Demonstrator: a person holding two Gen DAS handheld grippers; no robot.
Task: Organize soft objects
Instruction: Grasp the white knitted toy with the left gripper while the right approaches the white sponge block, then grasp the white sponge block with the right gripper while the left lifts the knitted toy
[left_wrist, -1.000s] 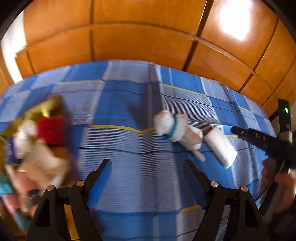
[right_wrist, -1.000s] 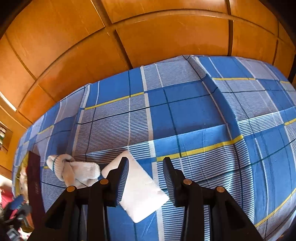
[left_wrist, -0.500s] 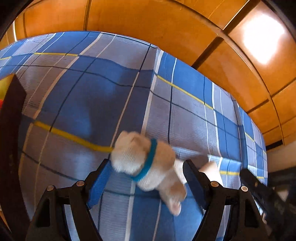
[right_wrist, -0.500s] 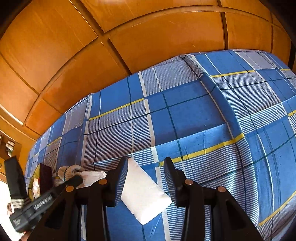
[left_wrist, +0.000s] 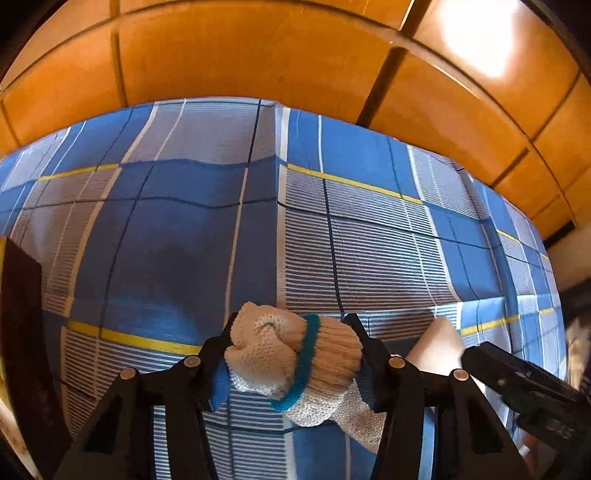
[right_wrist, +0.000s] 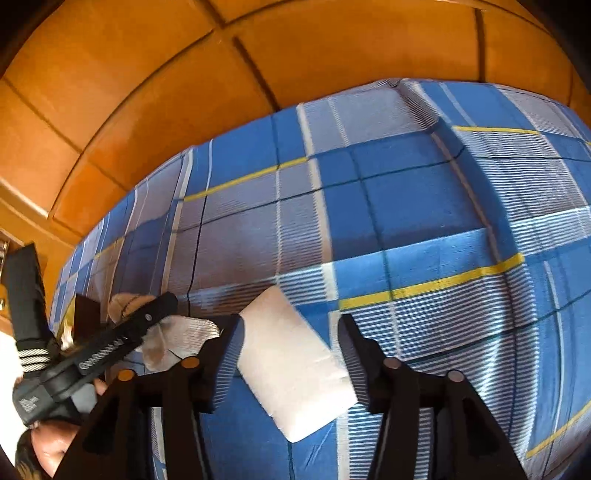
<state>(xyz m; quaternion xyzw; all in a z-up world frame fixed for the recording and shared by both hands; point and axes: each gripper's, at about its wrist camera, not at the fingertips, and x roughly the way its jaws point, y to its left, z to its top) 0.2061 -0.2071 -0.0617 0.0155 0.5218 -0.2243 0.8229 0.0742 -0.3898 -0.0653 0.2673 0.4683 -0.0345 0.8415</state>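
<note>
On the plaid bed (left_wrist: 369, 258), left tongs (left_wrist: 293, 363) are closing on the rolled sock (left_wrist: 291, 363); right tongs (right_wrist: 291, 354) are opening around the white pad (right_wrist: 295, 365), which may slip free

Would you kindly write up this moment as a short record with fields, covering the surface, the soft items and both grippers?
surface: blue plaid sheet
backdrop: orange wood panels
item 1: balled knit gloves, teal cuff band
item 2: white folded cloth, flat on the sheet
left gripper: jaws closing, pads pressing the balled knit gloves
right gripper: jaws opening around the white folded cloth, clear of it on the right
</note>
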